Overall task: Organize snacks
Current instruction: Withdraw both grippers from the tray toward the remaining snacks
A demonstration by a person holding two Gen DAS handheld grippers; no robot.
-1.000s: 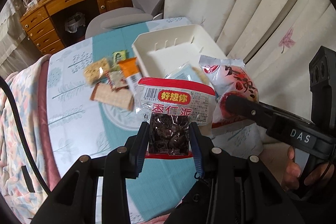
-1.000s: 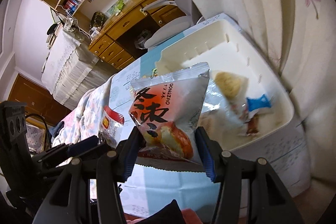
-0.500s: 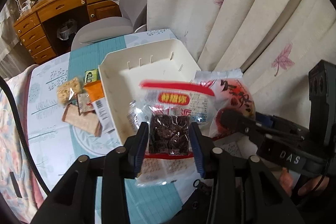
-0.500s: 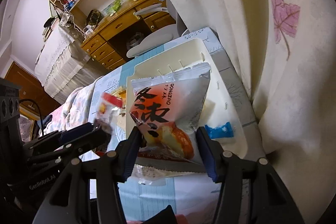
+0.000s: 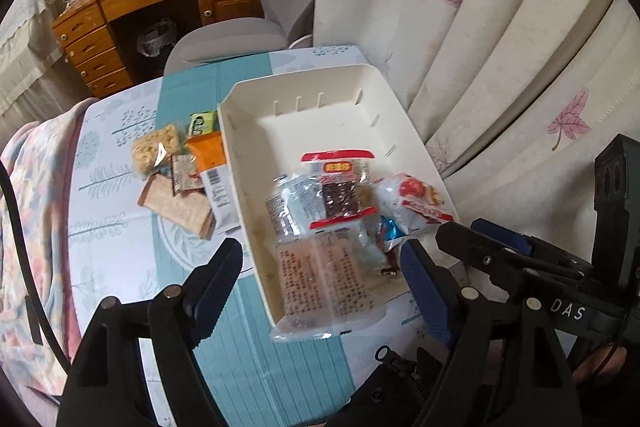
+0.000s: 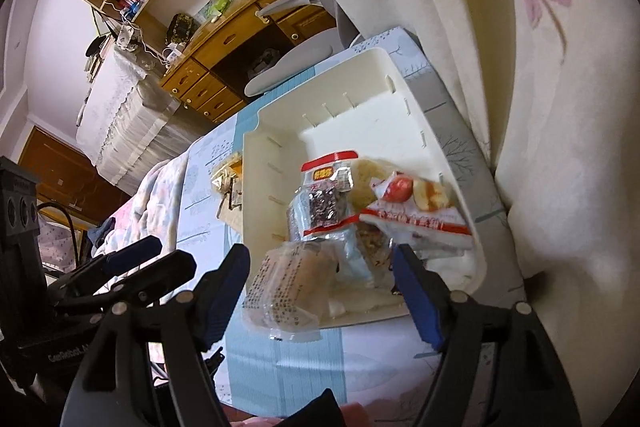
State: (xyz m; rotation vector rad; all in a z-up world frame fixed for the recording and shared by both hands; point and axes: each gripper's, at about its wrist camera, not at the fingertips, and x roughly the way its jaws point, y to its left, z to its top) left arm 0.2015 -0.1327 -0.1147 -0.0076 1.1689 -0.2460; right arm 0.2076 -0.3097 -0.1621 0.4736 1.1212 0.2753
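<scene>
Right gripper jaws wide apart, empty, above near end of cream plastic bin; red-trimmed clear dark-fruit packet and red-white crinkled pouch just ahead inside.

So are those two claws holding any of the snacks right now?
No. The left claw and right claw are both open and empty above the white plastic bin.

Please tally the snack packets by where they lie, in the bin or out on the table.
Loose on the table beside the white bin: 5, among them the rice crispy bar, the green packet and the orange packet.
In the bin: cannot count; they overlap.
Total: at least 5.
</scene>
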